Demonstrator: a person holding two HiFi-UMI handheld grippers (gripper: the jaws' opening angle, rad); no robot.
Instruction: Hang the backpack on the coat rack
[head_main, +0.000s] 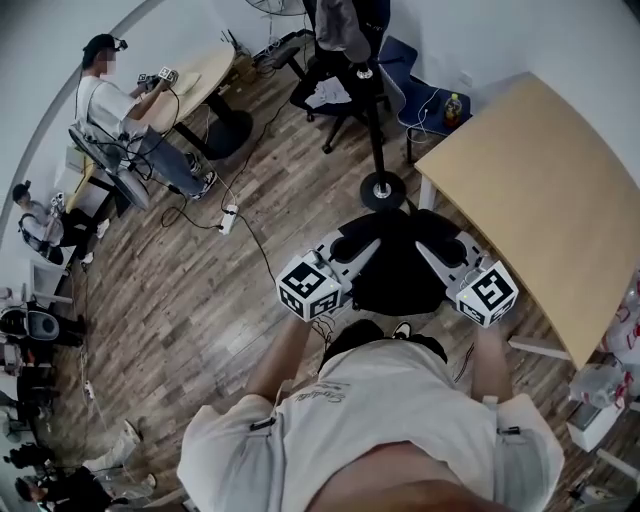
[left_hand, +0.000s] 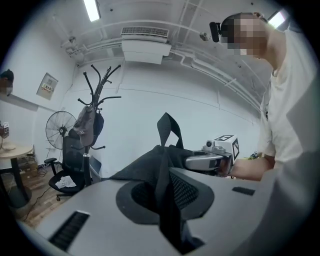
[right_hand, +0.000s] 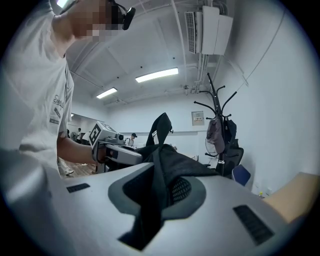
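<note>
Black backpack (head_main: 398, 272) slung between both tongs: left gripper (head_main: 362, 248) clamped on its fabric one side, right gripper (head_main: 432, 250) on the other; coat rack (head_main: 381, 190) just ahead

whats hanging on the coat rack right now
A grey cloth item and a dark cloth item hang mid-pole on the black branched metal coat rack; its upper hooks are bare. Whatever hangs behind them is covered.
</note>
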